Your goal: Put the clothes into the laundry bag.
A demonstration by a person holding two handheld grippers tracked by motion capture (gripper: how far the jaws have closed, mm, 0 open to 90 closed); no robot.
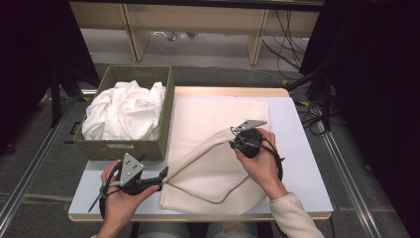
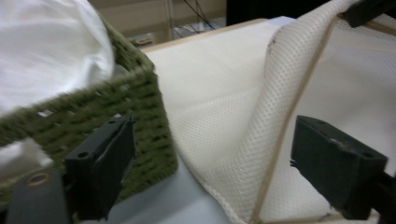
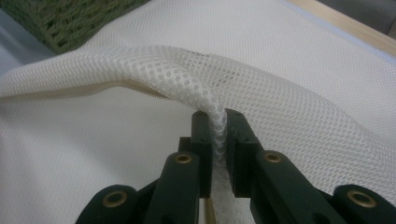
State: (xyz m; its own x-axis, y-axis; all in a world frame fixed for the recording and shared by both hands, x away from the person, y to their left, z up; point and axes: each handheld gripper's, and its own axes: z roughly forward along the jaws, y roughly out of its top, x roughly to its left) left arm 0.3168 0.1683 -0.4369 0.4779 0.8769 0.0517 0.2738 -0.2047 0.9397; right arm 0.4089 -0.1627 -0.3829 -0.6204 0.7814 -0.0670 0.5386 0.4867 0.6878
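A cream mesh bag (image 1: pixel 213 119) lies flat on the white table (image 1: pixel 302 148). My right gripper (image 1: pixel 233 143) is shut on a pinch of the bag's top layer and holds it raised in a ridge above the rest. In the right gripper view the mesh bag (image 3: pixel 280 93) is squeezed between the jaws of the right gripper (image 3: pixel 218 126). My left gripper (image 1: pixel 161 173) stands open at the bag's near left corner. In the left gripper view the lifted fold of the mesh bag (image 2: pixel 219 84) runs between the wide-apart jaws of the left gripper (image 2: pixel 229 168), and neither pad presses on it.
A green woven basket (image 1: pixel 168 99) stands at the table's left, touching the bag's left edge, heaped with white cloth (image 1: pixel 124 111). The basket (image 2: pixel 140 93) sits close behind the left jaw. Bare table lies right of the bag. The table's front edge is near both hands.
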